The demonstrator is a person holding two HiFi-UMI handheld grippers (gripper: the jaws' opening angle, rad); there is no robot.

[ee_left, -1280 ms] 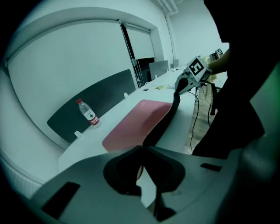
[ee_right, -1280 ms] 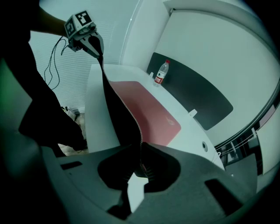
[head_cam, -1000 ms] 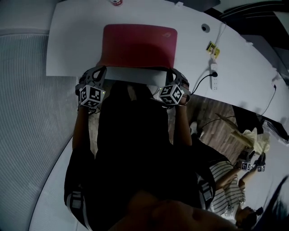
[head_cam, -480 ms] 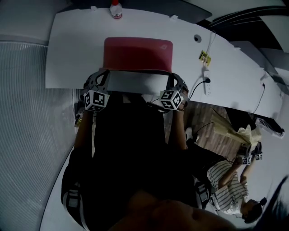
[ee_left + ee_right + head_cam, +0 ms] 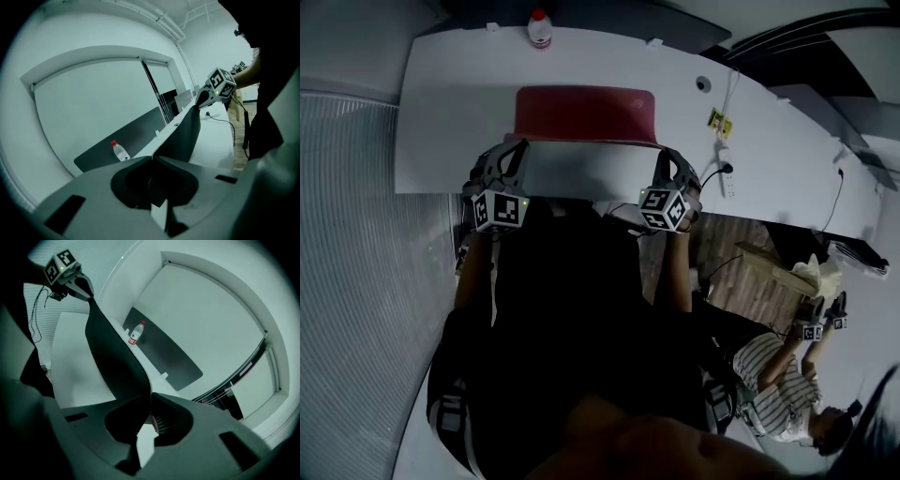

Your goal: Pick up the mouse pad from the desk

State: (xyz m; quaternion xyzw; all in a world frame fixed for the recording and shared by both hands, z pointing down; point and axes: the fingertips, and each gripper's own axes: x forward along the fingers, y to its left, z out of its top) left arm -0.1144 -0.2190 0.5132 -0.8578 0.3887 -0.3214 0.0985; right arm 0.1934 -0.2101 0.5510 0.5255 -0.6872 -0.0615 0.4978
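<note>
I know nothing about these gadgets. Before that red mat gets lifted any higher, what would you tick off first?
1. Left gripper shut on the near left corner of the red rectangular mouse pad: ok.
2. Right gripper shut on the near right corner: ok.
3. Near edge raised off the white desk: ok.
4. Far edge clear of the desk: cannot tell.
5. Clear plastic bottle with a red cap standing apart, beyond the pad: ok.
</note>
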